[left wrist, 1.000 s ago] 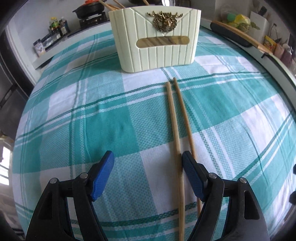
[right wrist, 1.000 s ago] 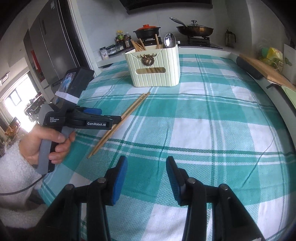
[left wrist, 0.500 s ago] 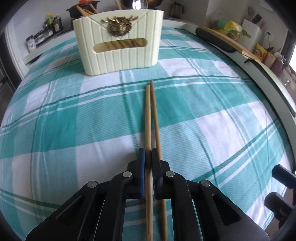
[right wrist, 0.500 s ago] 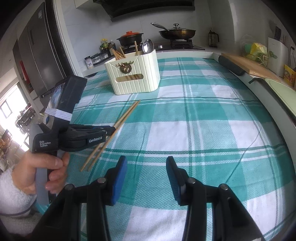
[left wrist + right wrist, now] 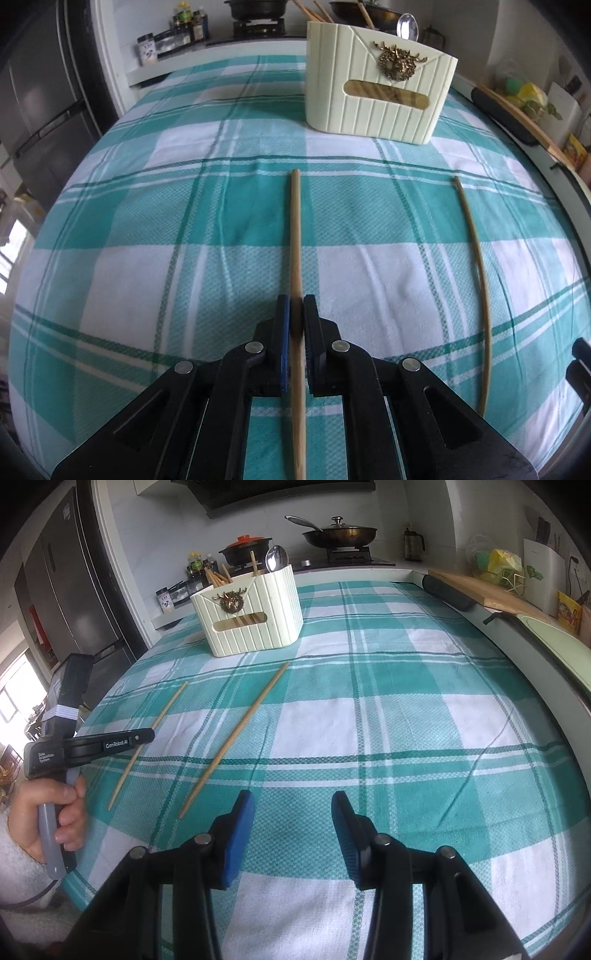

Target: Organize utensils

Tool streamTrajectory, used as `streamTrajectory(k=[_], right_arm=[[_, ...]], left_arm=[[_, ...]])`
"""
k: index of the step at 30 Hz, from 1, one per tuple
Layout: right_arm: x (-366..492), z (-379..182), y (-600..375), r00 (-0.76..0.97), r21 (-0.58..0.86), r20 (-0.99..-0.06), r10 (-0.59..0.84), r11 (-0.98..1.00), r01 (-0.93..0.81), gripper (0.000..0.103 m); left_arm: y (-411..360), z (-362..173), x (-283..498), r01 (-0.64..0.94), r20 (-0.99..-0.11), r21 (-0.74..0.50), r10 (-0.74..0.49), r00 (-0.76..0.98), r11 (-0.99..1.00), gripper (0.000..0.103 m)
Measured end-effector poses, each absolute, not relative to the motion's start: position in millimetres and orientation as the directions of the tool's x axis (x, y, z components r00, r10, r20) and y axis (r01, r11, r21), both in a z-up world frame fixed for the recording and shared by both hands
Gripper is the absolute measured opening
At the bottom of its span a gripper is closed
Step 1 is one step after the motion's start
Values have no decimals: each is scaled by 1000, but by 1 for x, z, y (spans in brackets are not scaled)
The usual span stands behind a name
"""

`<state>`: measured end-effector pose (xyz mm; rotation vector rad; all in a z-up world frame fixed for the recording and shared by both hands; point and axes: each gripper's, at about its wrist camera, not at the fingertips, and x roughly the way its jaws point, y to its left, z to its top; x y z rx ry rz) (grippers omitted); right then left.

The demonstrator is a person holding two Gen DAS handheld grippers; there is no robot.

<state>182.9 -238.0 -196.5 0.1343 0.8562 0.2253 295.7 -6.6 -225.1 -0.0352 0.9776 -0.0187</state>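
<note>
A: Two chopsticks are showing on the checked cloth covering the counter point(image 5: 110, 229). Which tongs are holding which?

B: Starting at the left, the left tongs point(image 5: 294, 325) are pinching the first chopstick point(image 5: 295, 236) between their blue pads. It is running straight ahead from the tongs toward the cream utensil holder point(image 5: 380, 96), with its far tip stopping well short of the holder. In the right wrist view those same tongs point(image 5: 146, 735) are reaching out from the person's left hand point(image 5: 55, 812), and the stick is passing through their tip.

A: And the other stick?

B: The second chopstick point(image 5: 476, 266) is lying flat on the cloth, well to the right of the left tongs and apart from the first one. From the right wrist view it point(image 5: 236, 734) is sitting ahead and to the left of the right tongs point(image 5: 293, 814), its near end just beyond the left pad.

A: Are the right tongs gripping anything?

B: No, the right tongs are standing spread wide, with only cloth between them. The holder point(image 5: 251, 616) is standing far ahead and to their left, with chopsticks and a spoon point(image 5: 277, 559) sticking up out of it.
</note>
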Motion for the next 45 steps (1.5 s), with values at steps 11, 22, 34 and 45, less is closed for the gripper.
streamTrajectory(k=[11,22,34,45], right_arm=[[185,-199,-244,631,212,-745,214,974,-80,54],[191,-200,-222,602,186,-768,221,975,-120,54],[224,-199,-205,533,226,-797,283,959,-171,54],[371,-225,-163,447,157,-872,201,979,-133,54]], left_arm=[[17,-215,281,69,-828,-131,-148,541,989,63],[20,-208,280,61,-806,-24,-55,589,998,65],[39,-207,296,113,-818,-136,-176,548,984,67],[27,-222,375,154,-882,-33,-101,461,988,69]])
